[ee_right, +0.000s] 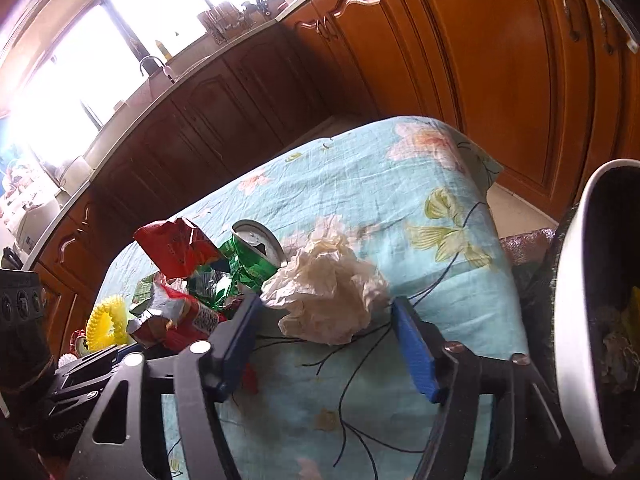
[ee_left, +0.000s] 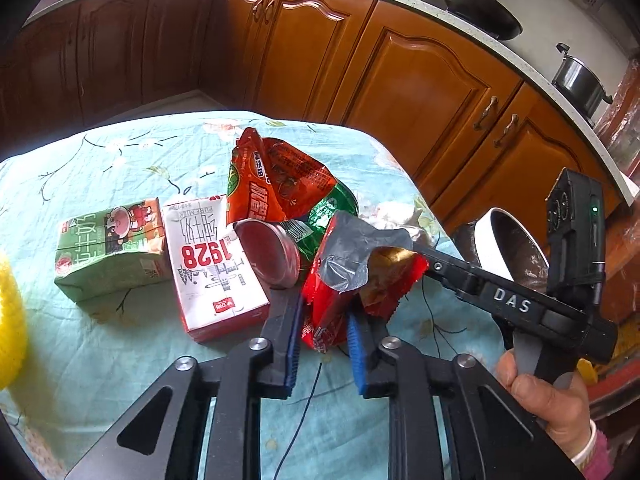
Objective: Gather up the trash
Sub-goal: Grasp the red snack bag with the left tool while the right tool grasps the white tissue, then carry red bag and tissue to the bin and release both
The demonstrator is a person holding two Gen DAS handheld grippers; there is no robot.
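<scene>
In the left wrist view my left gripper (ee_left: 324,320) is shut on a red snack wrapper (ee_left: 340,280) with a silver inside, just above the table. Behind it lie a crushed green can (ee_left: 320,216), a red-green wrapper (ee_left: 276,180), a white milk carton (ee_left: 212,264) and a green carton (ee_left: 112,248). In the right wrist view my right gripper (ee_right: 324,316) is open, its blue pads either side of a crumpled white tissue (ee_right: 328,292) on the cloth. The can (ee_right: 252,252) and wrappers (ee_right: 176,248) lie to its left.
A white bin with a dark liner (ee_right: 580,320) stands at the table's right edge; it also shows in the left wrist view (ee_left: 508,240). A yellow ring toy (ee_right: 106,322) lies left. Wooden cabinets (ee_left: 400,80) surround the floral-clothed table (ee_right: 360,180).
</scene>
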